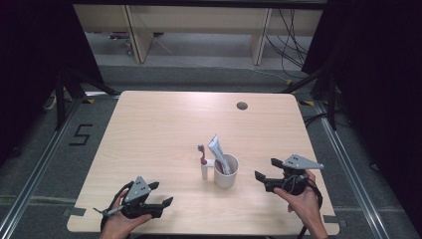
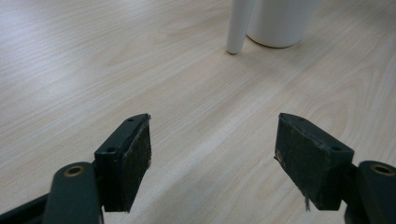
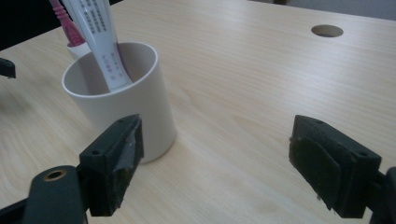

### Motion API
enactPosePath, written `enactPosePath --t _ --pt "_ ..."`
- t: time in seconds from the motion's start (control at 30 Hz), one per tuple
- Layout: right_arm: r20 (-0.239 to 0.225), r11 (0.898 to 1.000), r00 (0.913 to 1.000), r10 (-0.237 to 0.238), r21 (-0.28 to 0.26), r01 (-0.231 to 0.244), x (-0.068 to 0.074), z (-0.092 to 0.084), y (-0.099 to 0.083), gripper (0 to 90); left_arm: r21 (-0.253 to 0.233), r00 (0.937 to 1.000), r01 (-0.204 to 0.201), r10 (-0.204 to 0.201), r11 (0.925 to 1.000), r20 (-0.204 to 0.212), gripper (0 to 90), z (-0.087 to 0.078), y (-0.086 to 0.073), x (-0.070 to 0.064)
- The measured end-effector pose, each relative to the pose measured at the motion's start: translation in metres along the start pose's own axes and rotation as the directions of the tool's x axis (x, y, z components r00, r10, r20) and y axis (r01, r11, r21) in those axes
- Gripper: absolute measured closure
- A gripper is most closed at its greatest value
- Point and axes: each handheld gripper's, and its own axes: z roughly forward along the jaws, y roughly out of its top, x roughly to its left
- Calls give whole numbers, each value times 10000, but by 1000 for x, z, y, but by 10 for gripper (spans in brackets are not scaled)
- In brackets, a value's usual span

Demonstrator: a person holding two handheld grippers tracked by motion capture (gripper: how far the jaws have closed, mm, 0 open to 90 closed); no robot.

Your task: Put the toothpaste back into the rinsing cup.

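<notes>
Both tongs released, nothing between them. Right tongs [image 1: 263, 169] lower right, near white cup [image 1: 226, 172] holding toothpaste tube [image 1: 218, 149]. Left tongs [image 1: 161, 193] lower left, on counter [image 1: 159, 124].

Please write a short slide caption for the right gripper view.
Open right gripper beside a white cup holding a toothpaste tube, pink toothbrush behind it.
</notes>
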Motion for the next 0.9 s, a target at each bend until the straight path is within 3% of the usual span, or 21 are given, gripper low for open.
enactPosePath --t 0.2,0.27,0.33,0.37,0.43,0.47,0.57,0.67,0.7,0.73,0.77,0.8,0.83,0.87,0.9 --pt "126 9998 9998 -128 171 125 -3 -6 -7 188 13 10000 36 -36 10000 -64 269 -1 0 1" --pt "103 9998 9998 186 85 -186 -1 -6 -11 188 12 10000 -5 5 10000 -3 268 -1 0 1" --pt "210 9999 9997 -90 101 88 -3 -7 -13 188 -57 10000 45 -45 10000 23 268 0 0 0" --pt "108 9997 9999 134 214 -136 -2 -8 -15 188 -9 10000 12 -12 10000 9 268 0 0 1" --pt "179 9994 9998 -102 327 97 -4 -10 -17 186 0 10000 30 -30 10000 -11 268 -1 0 1" --pt "98 9992 9998 147 370 -150 -2 -10 -19 185 -1 10000 17 -17 10000 -23 268 -1 0 2" --pt "230 9989 9997 -87 454 76 -3 -11 -22 185 -5 10000 -14 14 10000 -30 267 -1 0 2" --pt "201 9981 9998 -14 616 2 -1 -11 -27 184 -4 10000 -26 26 10000 -34 266 -1 0 1" --pt "286 9977 9993 -232 650 213 -2 -10 -28 183 5 10000 -36 36 10000 -36 265 -1 0 1" --pt "78 9969 10000 -4 785 -2 -1 -11 -29 182 3 10000 -41 41 10000 -42 265 -1 0 1" --pt "178 9963 9996 -213 835 197 -1 -11 -30 182 6 10000 -44 44 10000 -49 265 -1 0 2" --pt "146 9958 9998 113 908 -126 1 -11 -31 181 5 10000 -42 42 10000 -52 265 -1 0 2" --pt "133 9952 9998 -127 971 114 -1 -12 -32 174 16 10000 -56 56 10000 -80 264 -1 0 2" --pt "192 9945 9997 149 1032 -168 2 -12 -34 166 8 10000 -48 48 10000 -79 264 -1 0 2" --pt "278 9945 9994 -207 1037 178 -1 -12 -35 166 7 10000 -49 49 10000 -84 263 -1 0 2"
